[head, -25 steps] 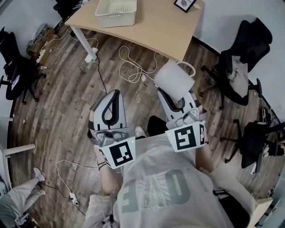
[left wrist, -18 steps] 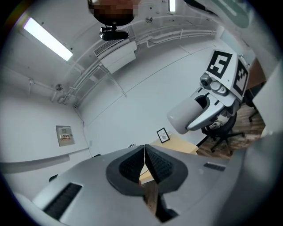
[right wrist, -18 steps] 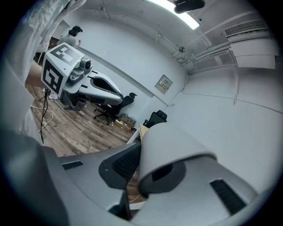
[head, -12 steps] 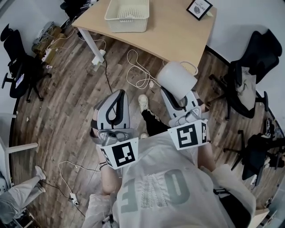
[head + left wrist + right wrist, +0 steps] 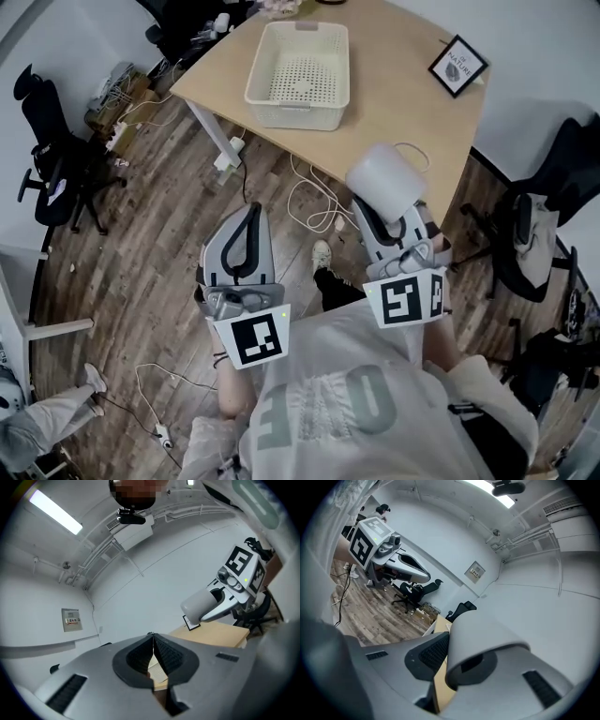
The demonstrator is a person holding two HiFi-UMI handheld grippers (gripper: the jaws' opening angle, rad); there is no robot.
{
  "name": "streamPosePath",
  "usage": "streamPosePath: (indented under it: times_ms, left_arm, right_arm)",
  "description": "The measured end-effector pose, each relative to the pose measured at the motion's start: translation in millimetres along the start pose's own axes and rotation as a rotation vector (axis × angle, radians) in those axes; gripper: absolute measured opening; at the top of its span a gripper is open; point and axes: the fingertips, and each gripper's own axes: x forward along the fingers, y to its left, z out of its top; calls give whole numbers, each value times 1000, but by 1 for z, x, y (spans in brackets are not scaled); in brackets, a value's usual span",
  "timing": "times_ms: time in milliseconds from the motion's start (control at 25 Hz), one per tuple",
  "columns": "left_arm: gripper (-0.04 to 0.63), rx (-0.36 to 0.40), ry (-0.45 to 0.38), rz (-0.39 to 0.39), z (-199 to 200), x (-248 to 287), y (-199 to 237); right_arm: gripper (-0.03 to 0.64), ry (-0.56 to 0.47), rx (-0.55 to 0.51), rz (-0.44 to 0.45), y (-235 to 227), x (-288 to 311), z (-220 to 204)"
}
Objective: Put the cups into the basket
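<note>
A white cup [image 5: 386, 182] with a handle sits tilted in my right gripper [image 5: 382, 212], whose jaws are shut on its wall; in the right gripper view the cup [image 5: 483, 639] fills the gap between the pads. My left gripper [image 5: 246, 216] hangs level with it on the left, jaws shut together [image 5: 153, 652] and nothing in them. A cream perforated basket [image 5: 298, 75] stands on the wooden table [image 5: 403, 94], ahead of both grippers and apart from them. The basket looks bare inside. Both grippers are over the floor, short of the table's edge.
A small framed picture [image 5: 457, 66] stands at the table's right end. Cables [image 5: 314, 202] lie on the wooden floor under the table's edge. Black office chairs [image 5: 56, 159] stand left, another chair [image 5: 544, 234] right. A person's leg [image 5: 47, 422] shows bottom left.
The table and basket have come nearer and further into view as both grippers are carried forward. The cup stays in the right gripper; the left stays shut.
</note>
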Motion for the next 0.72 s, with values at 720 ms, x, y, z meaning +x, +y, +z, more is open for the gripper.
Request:
streamPosePath:
  times_ms: [720]
  left_arm:
    - [11,-45,36,-18,-53,197,63]
  right_arm:
    - [41,-12,-50,82,-100,201,-14]
